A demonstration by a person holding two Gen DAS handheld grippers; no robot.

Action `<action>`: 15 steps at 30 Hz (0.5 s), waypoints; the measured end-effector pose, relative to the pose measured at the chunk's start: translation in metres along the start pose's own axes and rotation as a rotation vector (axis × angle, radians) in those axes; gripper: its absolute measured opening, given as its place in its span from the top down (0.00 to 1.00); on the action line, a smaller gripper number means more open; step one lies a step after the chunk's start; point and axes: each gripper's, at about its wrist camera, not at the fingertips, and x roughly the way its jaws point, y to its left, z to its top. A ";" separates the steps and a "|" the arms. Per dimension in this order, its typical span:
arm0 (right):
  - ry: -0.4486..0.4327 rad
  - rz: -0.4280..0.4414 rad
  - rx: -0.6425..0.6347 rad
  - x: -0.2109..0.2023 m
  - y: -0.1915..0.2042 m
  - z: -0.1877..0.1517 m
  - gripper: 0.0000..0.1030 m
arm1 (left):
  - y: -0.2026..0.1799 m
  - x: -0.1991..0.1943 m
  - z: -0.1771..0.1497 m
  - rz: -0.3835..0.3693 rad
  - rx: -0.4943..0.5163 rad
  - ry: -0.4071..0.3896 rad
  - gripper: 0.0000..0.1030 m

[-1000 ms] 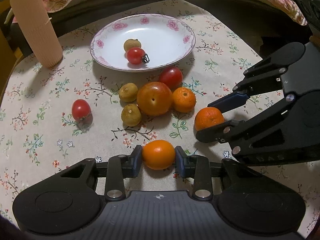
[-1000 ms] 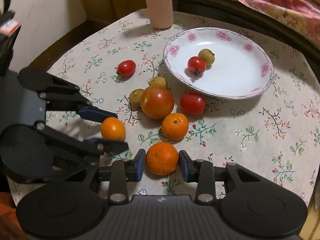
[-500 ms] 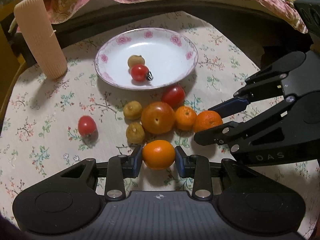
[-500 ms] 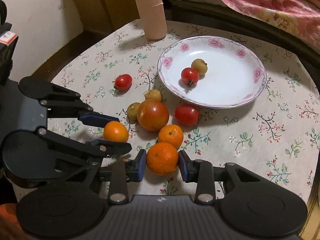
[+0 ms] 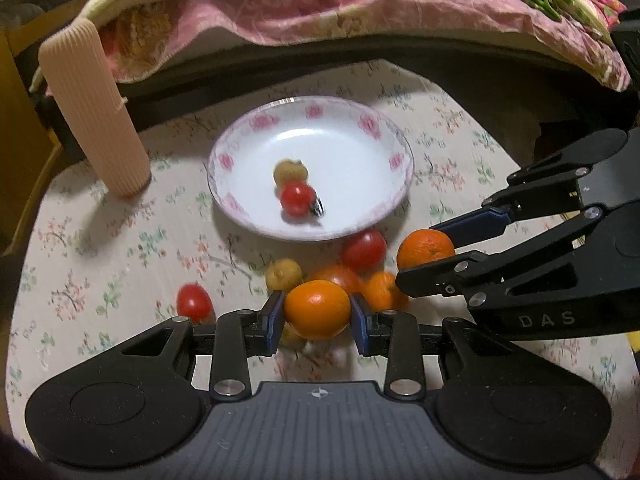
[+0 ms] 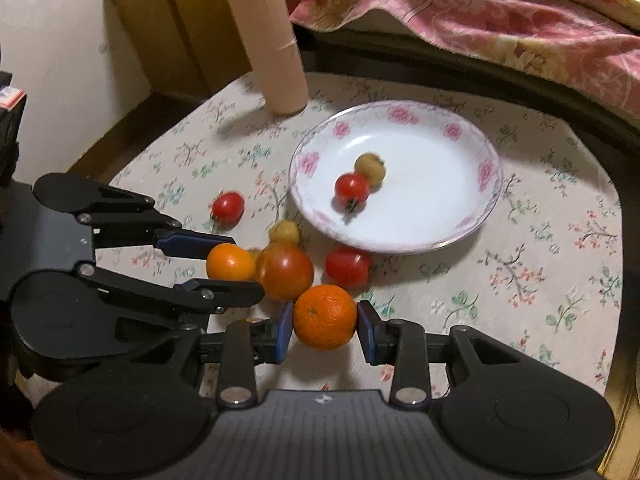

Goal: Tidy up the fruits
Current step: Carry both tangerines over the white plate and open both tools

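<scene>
Both claws loaded. My left claw (image 5: pixel 317 312) is clamped narrow on a smooth orange fruit (image 5: pixel 317 309), pads pressing either side. My right claw (image 6: pixel 325 318) is likewise closed on a dimpled mandarin (image 6: pixel 325 316). Each fruit looks clear of the tabletop (image 5: pixel 100 240), though from these angles I can't be fully certain.

Step in hand, as I read it: carrying the two citrus toward the floral-rimmed plate (image 5: pixel 256 128), which sits ahead and holds one cherry tomato (image 5: pixel 297 198) touching a small yellowish fruit (image 5: pixel 290 171).

Loose on the cloth, just this side of the plate: a big tomato (image 6: pixel 285 271), a red tomato (image 6: pixel 347 266), another mandarin (image 5: pixel 380 290), a yellowish fruit (image 5: pixel 283 275), and one cherry tomato (image 6: pixel 227 207) off to the side. A ribbed beige cylinder (image 5: pixel 94 112) stands well apart.

Next move, my judgement: bring both claws forward over the rim, lower them into bare porcelain apart from each other, and release low. Round fruit will roll on that sloped dish and could knock the pair already there.
</scene>
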 end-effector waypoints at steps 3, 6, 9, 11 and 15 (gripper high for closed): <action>-0.021 -0.013 0.016 -0.003 -0.005 0.007 0.66 | 0.001 0.000 0.008 0.012 -0.005 -0.018 0.59; -0.037 -0.023 0.037 -0.005 -0.010 0.014 0.66 | 0.002 0.001 0.017 0.023 -0.014 -0.030 0.60; -0.056 -0.037 0.052 -0.005 -0.015 0.020 0.66 | 0.004 0.004 0.025 0.034 -0.022 -0.044 0.60; -0.068 -0.046 0.062 -0.005 -0.019 0.025 0.66 | 0.005 0.007 0.030 0.041 -0.030 -0.052 0.60; -0.085 -0.062 0.083 0.000 -0.025 0.034 0.66 | 0.011 0.016 0.039 0.051 -0.063 -0.056 0.60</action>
